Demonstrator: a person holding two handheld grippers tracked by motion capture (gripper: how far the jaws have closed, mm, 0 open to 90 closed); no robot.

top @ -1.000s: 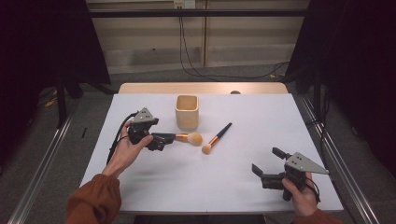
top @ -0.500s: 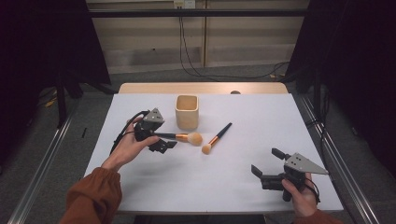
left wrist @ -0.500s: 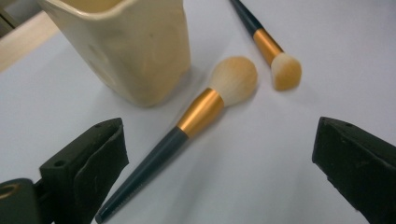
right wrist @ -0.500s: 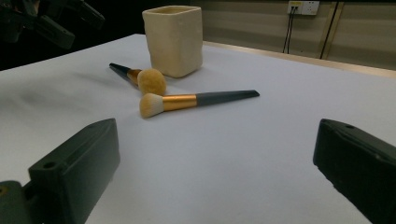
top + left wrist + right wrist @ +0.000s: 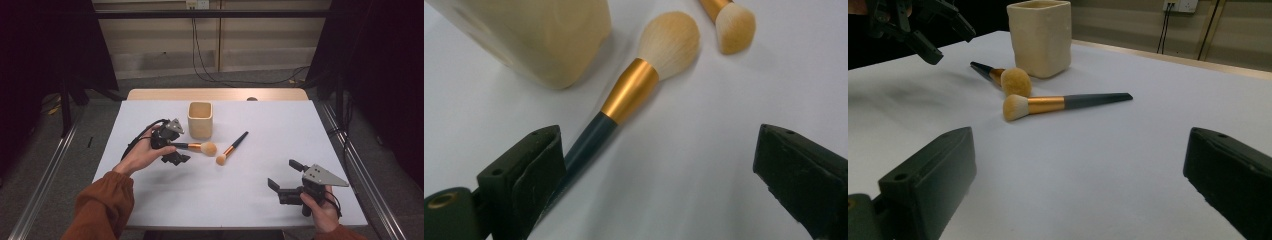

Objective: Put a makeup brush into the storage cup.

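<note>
Across the white counter (image 5: 165, 200) the work looks barely begun, to my eye: both brushes lie flat on the surface and the cream holder (image 5: 200, 120) stands upright near the far middle with nothing showing above its rim, though I cannot see down inside it. If the brushes are meant for the holder, both are yet to go in.

Next in size, the left gripper (image 5: 170, 145) hangs just in front of the holder's left side, the person's left hand (image 5: 142, 155) behind it. Its jaws stand wide apart, and in the left gripper view the dark handle of the nearer brush (image 5: 634, 90) runs right beside one jaw, seemingly touching it, not clamped between the two. That brush lies with its round tan head pointing away from the hand, just in front of the holder.

The right gripper (image 5: 287, 182) rests well apart at the near right corner, jaws likewise wide, holding nothing.

Smallest, the second brush (image 5: 232, 148) lies aslant just beside the first, their heads near each other.
</note>
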